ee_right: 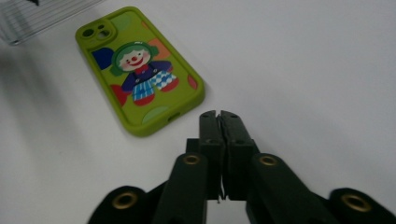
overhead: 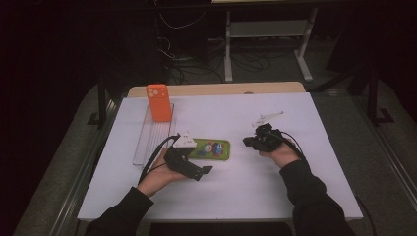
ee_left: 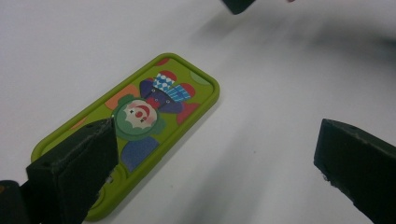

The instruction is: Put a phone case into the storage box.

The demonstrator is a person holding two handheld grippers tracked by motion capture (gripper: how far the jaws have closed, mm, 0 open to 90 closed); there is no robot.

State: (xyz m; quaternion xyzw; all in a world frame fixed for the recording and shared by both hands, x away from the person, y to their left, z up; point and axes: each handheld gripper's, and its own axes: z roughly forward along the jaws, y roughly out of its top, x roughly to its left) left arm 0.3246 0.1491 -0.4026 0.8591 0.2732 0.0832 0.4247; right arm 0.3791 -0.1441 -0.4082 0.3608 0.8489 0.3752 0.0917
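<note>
A lime-green soft phone case printed with a cartoon clown (overhead: pixel 211 148) lies flat, printed back up, near the middle of the white tabletop (overhead: pixel 295 182), free of everything else, which leaves it easy to reach from either side. The left tool (overhead: pixel 199 171) hovers just near-left of it with its jaws spread wide; in the left gripper view one jaw overlaps the case's camera end, which reads as lining up for a pinch across its edge. The right tool (ee_right: pixel 218 116) sits to the right, jaws pressed together on nothing, probably waiting. At far left an orange phone case (overhead: pixel 159 102) stands upright in a clear ribbed plastic tray (overhead: pixel 147 142), likely where cases get slotted
</note>
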